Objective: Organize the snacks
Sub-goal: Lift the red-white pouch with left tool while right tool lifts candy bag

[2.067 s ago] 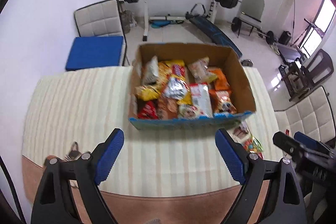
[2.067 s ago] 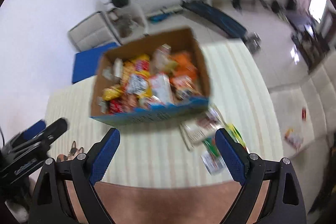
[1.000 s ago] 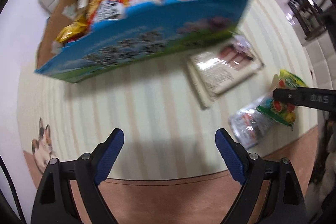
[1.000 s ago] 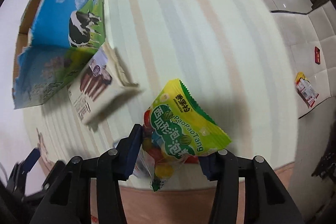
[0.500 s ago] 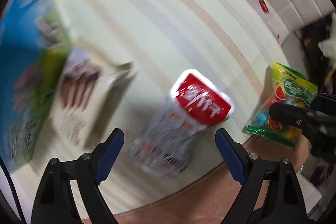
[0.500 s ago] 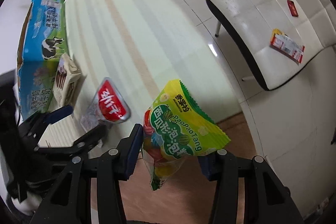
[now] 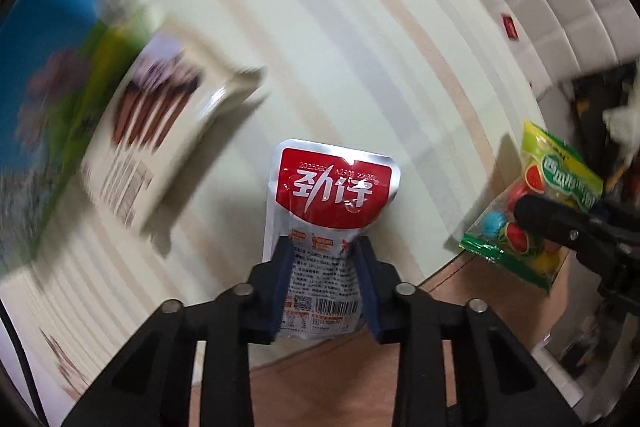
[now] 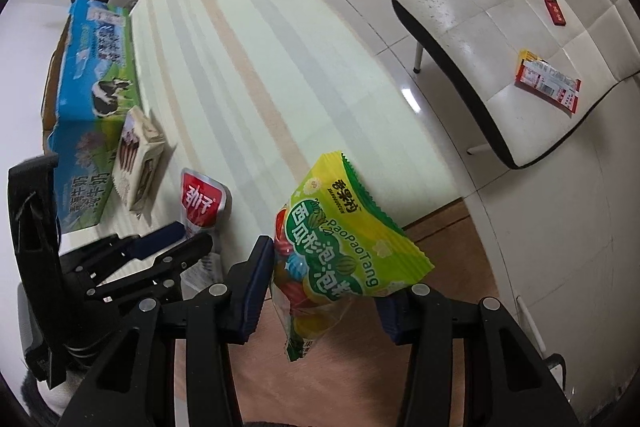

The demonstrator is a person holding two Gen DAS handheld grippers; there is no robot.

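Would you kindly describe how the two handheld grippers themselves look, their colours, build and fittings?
The left gripper and the right gripper look alike: matte black angular plastic linkage arms with round silver pivot screws, each ending in two flat fingers faced with dark blue pads. No cables or sleeves show.

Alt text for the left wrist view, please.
The left gripper is shut on a red-and-silver snack pouch at the striped table's near edge. A blurred beige snack box lies to its left; the right gripper holds a green candy bag.
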